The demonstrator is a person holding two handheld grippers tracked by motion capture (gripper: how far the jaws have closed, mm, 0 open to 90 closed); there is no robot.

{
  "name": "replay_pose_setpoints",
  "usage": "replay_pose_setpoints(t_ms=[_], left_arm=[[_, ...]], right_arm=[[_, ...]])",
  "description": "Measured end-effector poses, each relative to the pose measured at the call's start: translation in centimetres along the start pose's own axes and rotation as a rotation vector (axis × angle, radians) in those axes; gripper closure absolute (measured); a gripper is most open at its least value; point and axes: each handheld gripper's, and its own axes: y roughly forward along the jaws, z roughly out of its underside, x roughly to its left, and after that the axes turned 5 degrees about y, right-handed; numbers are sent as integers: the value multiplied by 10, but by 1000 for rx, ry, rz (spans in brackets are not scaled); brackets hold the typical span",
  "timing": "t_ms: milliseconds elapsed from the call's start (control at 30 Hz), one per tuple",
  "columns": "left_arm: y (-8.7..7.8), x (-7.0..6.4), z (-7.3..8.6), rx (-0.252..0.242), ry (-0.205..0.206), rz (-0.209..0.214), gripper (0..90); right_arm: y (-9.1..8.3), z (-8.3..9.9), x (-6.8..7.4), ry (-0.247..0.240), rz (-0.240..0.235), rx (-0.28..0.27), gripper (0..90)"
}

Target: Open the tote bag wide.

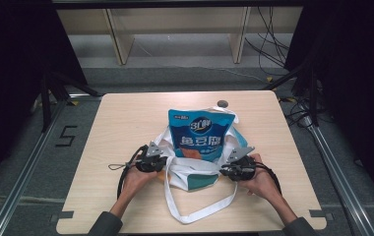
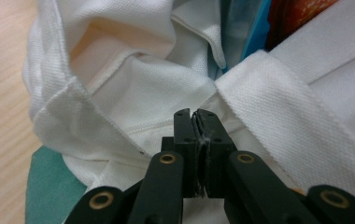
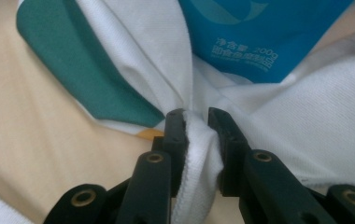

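White woven-cloth tote bag with teal patches (image 1: pixel 187 169) lies mid-table, slumped open, holding a glossy blue snack pouch (image 1: pixel 202 132) that sticks up past its rim. Left gripper (image 2: pixel 196 116): jaws pressed together, a thin edge of the cloth mouth pinched between them. Right gripper (image 3: pixel 196 116): jaws clamped on a thicker bunched fold of the rim, the pouch just beyond its tips. Judgement: cloth is soft and limp, won't keep shape; hemmed rim and strap roots are the firm holds. Pouch looks light, slick, crushable.
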Motion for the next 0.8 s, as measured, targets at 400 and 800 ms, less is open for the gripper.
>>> replay_pose_setpoints(t_ms=[400, 800], left_arm=[[10, 18, -6, -9, -8, -21, 857], [11, 16, -5, -27, -23, -44, 850]], right_arm=[[13, -11, -14, 1, 12, -32, 780], [13, -12, -13, 8, 19, -30, 767]])
